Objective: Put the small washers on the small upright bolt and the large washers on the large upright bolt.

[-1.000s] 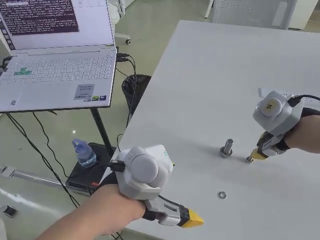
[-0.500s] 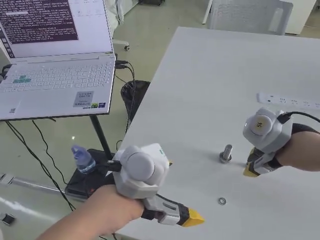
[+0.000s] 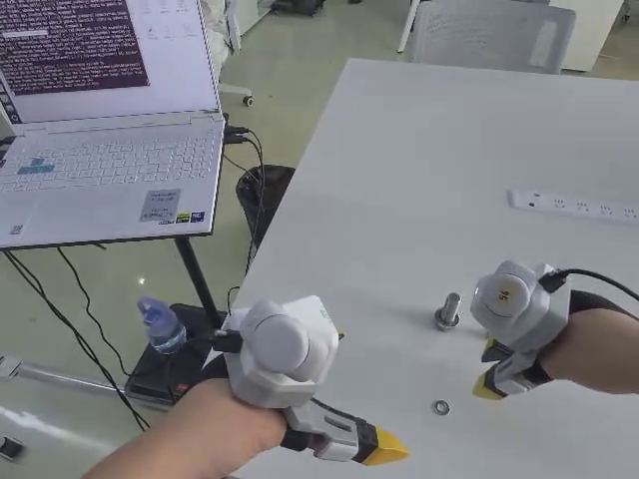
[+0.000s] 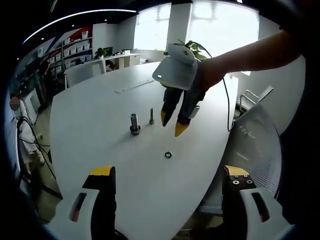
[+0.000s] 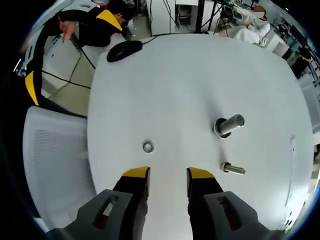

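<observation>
On the white table, the large bolt stands upright on a wide base. A small loose washer lies in front of it. My right gripper hovers just right of both, open and holding nothing. In the right gripper view its yellow-tipped fingers point at the washer, with the large bolt and the small bolt off to the right. My left gripper is at the table's near edge, jaws wide apart. Its view shows the washer, both bolts and the right gripper.
A laptop stands on a stand left of the table, with cables and a water bottle on the floor below. A white power strip lies at the table's right side. A chair is at the far end.
My right gripper has drawn back from beside the small bolt toward me, ending nearer the loose washer. The left gripper has stayed about where it was. The head camera has shifted.
</observation>
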Demonstrator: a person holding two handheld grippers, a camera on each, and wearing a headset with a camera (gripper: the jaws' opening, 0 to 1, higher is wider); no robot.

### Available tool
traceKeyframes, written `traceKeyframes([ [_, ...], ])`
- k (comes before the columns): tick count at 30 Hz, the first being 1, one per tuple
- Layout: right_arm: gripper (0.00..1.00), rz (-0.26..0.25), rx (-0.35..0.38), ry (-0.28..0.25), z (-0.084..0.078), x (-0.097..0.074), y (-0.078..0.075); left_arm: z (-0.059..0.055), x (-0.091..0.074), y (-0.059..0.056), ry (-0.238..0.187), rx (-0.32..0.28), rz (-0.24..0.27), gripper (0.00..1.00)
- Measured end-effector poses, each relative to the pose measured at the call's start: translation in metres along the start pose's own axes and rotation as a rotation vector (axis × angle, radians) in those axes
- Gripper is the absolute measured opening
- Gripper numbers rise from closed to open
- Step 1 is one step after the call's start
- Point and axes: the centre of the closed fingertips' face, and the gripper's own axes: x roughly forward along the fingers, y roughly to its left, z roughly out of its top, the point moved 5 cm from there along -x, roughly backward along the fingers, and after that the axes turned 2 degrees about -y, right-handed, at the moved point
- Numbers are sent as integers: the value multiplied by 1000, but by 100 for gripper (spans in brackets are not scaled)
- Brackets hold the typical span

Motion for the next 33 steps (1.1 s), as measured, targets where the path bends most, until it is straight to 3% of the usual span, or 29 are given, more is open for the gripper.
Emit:
traceKeyframes([
  [18,32,18,9,-16,4,12,18,1,3,0,6,10,-1,87],
  [33,30,18,8,-55,5,28,23,-2,7,-1,12,9,-7,86],
])
